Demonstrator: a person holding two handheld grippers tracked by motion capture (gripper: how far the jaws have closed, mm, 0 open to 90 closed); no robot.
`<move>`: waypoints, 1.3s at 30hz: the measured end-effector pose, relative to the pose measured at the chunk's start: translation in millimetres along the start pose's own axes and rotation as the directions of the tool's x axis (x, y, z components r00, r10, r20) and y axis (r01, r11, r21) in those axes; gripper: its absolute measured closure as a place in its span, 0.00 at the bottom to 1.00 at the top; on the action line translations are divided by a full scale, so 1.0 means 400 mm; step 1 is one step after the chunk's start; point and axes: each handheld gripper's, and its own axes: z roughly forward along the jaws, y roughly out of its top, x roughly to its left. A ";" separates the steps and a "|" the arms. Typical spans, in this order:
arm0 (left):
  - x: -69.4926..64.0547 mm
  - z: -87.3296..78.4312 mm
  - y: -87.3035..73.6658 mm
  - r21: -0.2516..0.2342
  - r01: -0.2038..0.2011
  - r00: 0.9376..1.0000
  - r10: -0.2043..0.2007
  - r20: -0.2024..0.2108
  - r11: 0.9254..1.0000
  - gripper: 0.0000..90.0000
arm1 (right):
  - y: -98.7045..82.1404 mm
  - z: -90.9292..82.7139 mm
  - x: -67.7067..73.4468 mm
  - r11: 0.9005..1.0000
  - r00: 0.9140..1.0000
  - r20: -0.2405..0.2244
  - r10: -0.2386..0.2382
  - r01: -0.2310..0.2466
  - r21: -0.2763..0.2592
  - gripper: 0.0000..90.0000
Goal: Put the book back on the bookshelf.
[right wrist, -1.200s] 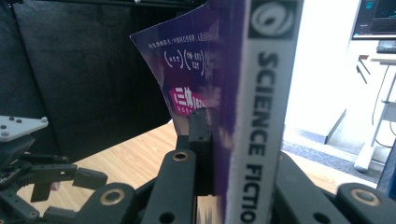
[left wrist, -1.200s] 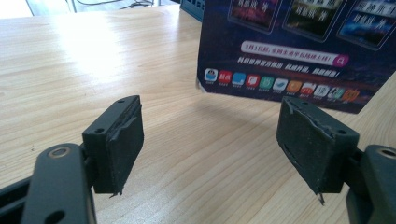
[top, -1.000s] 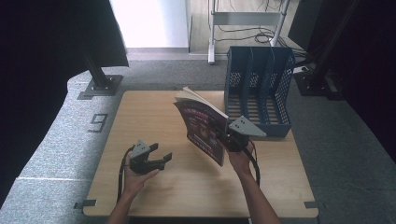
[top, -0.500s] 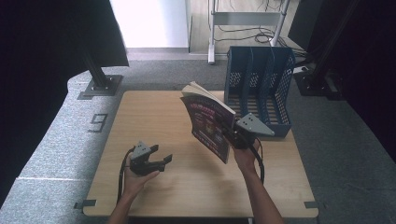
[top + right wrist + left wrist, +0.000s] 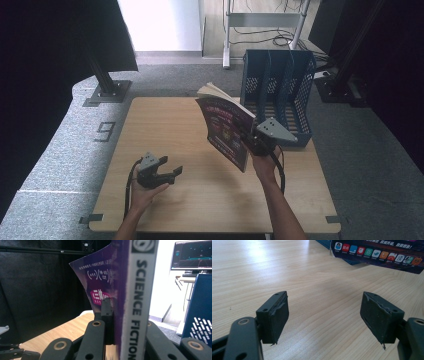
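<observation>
Right gripper point(image 5: 254, 141) clamped on the book point(image 5: 226, 131) at its spine, holding it off the table point(image 5: 165, 120) just in front of the rack point(image 5: 278, 95). Book's long axis roughly upright, tilted; cover faces left. Left gripper point(image 5: 172, 172) rests low, jaws apart, empty.

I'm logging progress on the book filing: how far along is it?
Done: the book is off the table, clamped at its spine by the right gripper. In hand: it hangs upright beside the blue file rack. Left: slotting it into a compartment, all apparently unfilled. The left gripper rests open.
</observation>
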 end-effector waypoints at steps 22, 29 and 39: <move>0.007 -0.007 0.003 -0.010 0.019 1.000 -0.019 0.001 1.000 0.26 | 0.024 -0.004 -0.035 1.000 0.999 0.052 0.004 -0.003 -0.013 0.91; 0.009 -0.008 0.003 -0.009 0.018 1.000 -0.018 0.001 1.000 0.26 | 0.030 0.002 -0.047 1.000 0.998 0.065 0.013 -0.012 -0.014 0.91; 0.010 -0.009 0.005 -0.007 0.022 1.000 -0.022 0.003 1.000 0.26 | 0.054 -0.001 -0.061 1.000 0.996 0.083 0.012 -0.010 -0.025 0.91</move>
